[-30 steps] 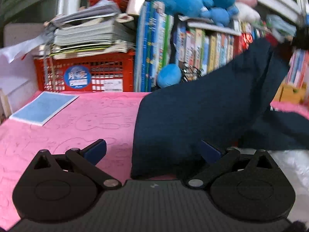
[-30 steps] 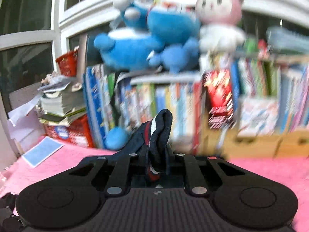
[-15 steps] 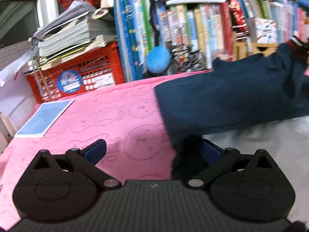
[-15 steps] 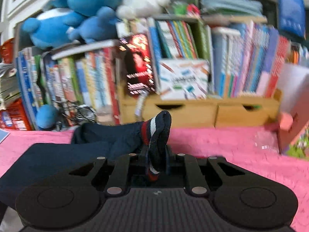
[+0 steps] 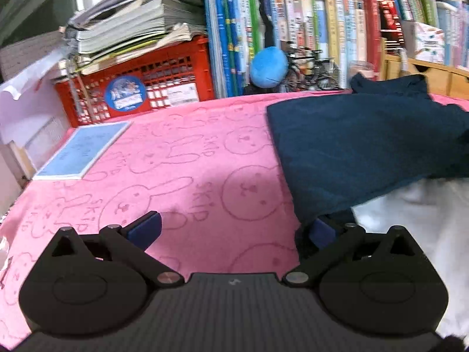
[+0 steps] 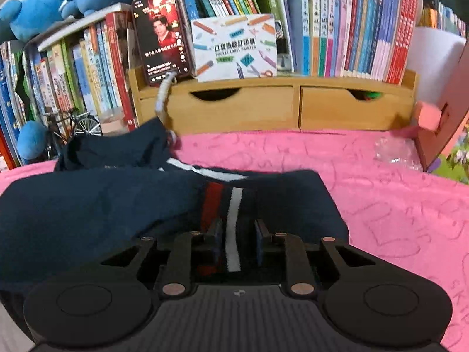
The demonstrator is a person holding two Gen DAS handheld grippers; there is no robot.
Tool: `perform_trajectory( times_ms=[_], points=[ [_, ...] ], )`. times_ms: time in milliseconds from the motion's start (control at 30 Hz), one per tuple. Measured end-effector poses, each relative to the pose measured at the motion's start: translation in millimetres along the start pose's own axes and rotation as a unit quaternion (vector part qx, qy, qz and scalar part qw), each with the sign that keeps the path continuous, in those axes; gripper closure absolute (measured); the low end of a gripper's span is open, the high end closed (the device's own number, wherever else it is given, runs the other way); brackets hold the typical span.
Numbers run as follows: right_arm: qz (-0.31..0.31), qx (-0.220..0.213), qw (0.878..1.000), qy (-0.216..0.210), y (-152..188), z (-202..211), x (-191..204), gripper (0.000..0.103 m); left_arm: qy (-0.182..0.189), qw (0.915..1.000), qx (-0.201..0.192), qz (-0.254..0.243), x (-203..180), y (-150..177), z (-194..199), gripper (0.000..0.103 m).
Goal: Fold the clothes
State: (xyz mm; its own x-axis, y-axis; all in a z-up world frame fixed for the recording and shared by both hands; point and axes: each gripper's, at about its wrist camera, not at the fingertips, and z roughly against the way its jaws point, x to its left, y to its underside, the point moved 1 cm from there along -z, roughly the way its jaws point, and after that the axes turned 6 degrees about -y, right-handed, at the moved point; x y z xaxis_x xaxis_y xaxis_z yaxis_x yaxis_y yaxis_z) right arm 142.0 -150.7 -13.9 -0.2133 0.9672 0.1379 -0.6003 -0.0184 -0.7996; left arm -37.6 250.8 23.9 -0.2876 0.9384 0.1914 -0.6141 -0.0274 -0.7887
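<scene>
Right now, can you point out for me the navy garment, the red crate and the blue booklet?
navy garment [image 5: 360, 146], left wrist view, on the middle of the flat dark cloth.
red crate [image 5: 164, 88], left wrist view, on its front grid wall.
blue booklet [image 5: 83, 149], left wrist view, on the middle of its cover.

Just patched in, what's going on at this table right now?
A person is folding a navy garment on the pink rabbit-print cloth, with a claw in each hand. The right claw sits low over the garment's red-and-white striped trim, fingers close on either side of it; whether it is gripping cannot be told. The left claw is wide open, one finger tucked at the garment's near corner, holding nothing. The garment lies mostly flat on the table.
</scene>
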Motion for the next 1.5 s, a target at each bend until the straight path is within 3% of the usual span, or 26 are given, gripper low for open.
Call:
perform_trajectory(
  times_ms=[100,133,233,267,400,500,633,767,933,1133,1233,1433,1500],
  points=[
    [0.028,-0.003,1.000,0.004,2.6,0.6,1.0,0.070,0.039,0.9988,-0.027,0.012,15.3,-10.0,20.3,0.000],
    [0.040,-0.002,0.999,0.014,1.2,2.4,1.8,0.060,0.049,0.9978,-0.040,0.018,20.8,-14.2,27.9,0.000],
    [0.061,-0.004,0.997,0.043,-4.6,11.2,1.1,0.012,0.079,0.9930,-0.080,0.035,36.5,-27.2,50.3,0.000],
    [0.053,-0.016,0.997,0.046,-6.4,17.7,-0.6,0.007,0.084,0.9919,-0.089,0.033,31.3,-36.0,51.0,0.000],
    [-0.002,-0.057,0.998,-0.020,-12.0,41.4,4.2,0.005,0.083,0.9906,-0.106,-0.020,-28.3,-63.3,31.2,0.000],
    [-0.002,-0.067,0.995,-0.079,-17.8,45.4,27.3,0.005,0.100,0.9913,-0.080,-0.028,-77.8,-66.8,5.5,0.000],
    [0.034,-0.064,0.988,-0.136,-16.8,37.3,70.3,0.004,0.089,0.9948,-0.030,-0.039,-100.5,-53.3,-24.7,0.000],
    [0.086,-0.021,0.987,-0.131,-2.9,11.9,109.8,0.004,0.053,0.9964,0.003,-0.067,-98.8,-33.8,-40.0,0.000],
    [0.144,0.025,0.984,-0.097,21.5,-10.8,135.7,0.000,0.077,0.9965,0.032,0.010,-69.1,-26.9,-50.5,0.000],
    [0.136,0.028,0.986,-0.087,21.4,-4.3,101.2,0.000,0.062,0.9978,0.023,0.000,-72.3,-24.2,-46.3,0.000],
    [0.148,0.034,0.981,-0.122,23.7,7.2,79.3,0.001,0.060,0.9979,0.023,-0.002,-73.3,-26.4,-48.8,0.000],
    [0.204,0.029,0.971,-0.121,34.2,31.4,75.1,0.001,0.056,0.9981,0.023,0.002,-72.9,-26.1,-48.7,0.000],
    [0.197,0.025,0.974,-0.112,35.6,35.8,72.6,0.000,0.053,0.9983,0.024,0.004,-72.4,-25.5,-48.2,0.000]
  ],
)
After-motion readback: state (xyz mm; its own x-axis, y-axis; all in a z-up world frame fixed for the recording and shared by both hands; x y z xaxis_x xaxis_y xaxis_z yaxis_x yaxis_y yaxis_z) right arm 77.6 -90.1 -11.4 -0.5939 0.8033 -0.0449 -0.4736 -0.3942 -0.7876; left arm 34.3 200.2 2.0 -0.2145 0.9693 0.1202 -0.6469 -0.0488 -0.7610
